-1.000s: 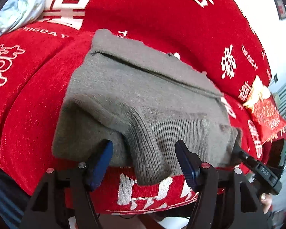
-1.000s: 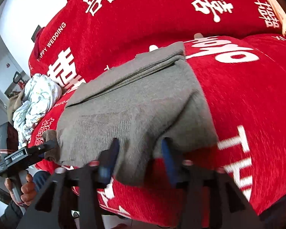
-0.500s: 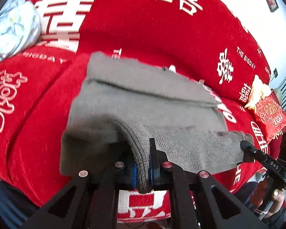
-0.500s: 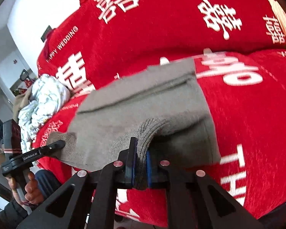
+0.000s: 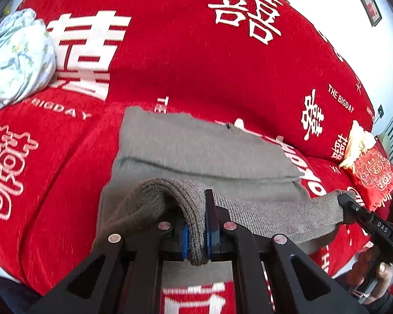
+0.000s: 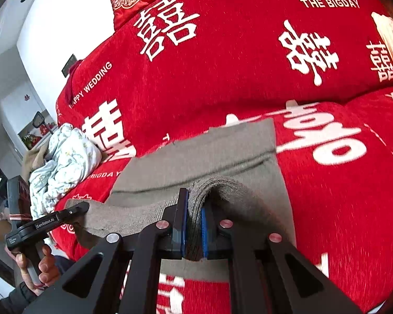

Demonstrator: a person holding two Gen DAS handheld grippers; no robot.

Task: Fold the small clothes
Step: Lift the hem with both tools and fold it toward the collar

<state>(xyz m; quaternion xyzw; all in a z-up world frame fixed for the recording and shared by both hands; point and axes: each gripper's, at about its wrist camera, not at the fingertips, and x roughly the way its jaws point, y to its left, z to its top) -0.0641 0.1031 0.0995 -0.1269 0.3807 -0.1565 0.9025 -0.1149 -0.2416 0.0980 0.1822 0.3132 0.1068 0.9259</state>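
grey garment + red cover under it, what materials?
Grey garment: looks like a soft matte knit, maybe wool or acrylic; ribbed rows show at the pinched hem. Red cover: seems a plush chenille-like weave, faint sheen, fuzzy nap, white lettering woven or printed.

The left tool (image 5: 196, 235) pinches the ribbed hem of a grey sweater (image 5: 196, 157) lying on a red sofa cover (image 5: 183, 52), while the right tool (image 5: 349, 204) grips its far corner.

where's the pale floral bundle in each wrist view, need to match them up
Left wrist view: the pale floral bundle lies at the far left edge, upper half, on the red cover.
Right wrist view: the bundle sits left of centre, at mid-height.
Shared landmark: the grey knit garment, low in the middle of both.
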